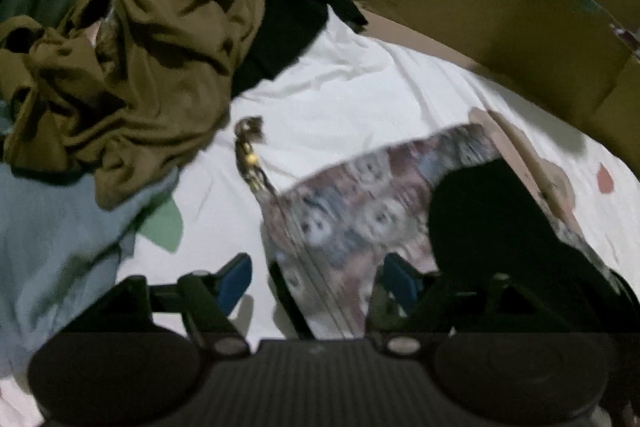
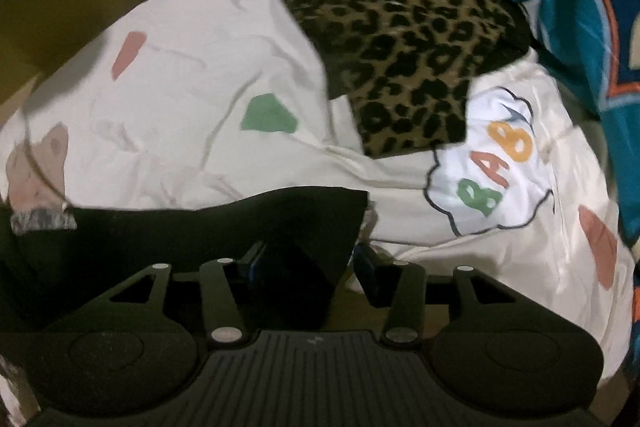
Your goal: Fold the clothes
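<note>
Nearest the left wrist camera, the left tongs (image 1: 318,277) stand wide, their blue pads spread, and a patterned cloth (image 1: 360,203) runs between them; whether the right pad touches it cannot be told. The cloth is blurred, printed with pale round faces on a pink and grey ground, with a black part (image 1: 492,211) along its right side and a thin strap (image 1: 252,155) with a small yellow bead trailing off its far left corner. It lies on the white sheet (image 1: 352,83) of the bed. In the right wrist view, the right tongs (image 2: 310,263) are also parted, with a corner of black fabric (image 2: 240,223) lying between the fingers; the left pad is hidden behind it, so a grip cannot be confirmed. Beyond it the white sheet shows pink and green patches and a cloud shape (image 2: 488,163) lettered "BAB" in green, pink and orange. Farther off lie a leopard-print fabric (image 2: 400,39) and a teal garment (image 2: 576,3) with orange trim. In the left view, a crumpled olive-brown garment (image 1: 136,67) rests partly on a pale blue one (image 1: 60,239), with a cardboard box (image 1: 500,11) behind.
</note>
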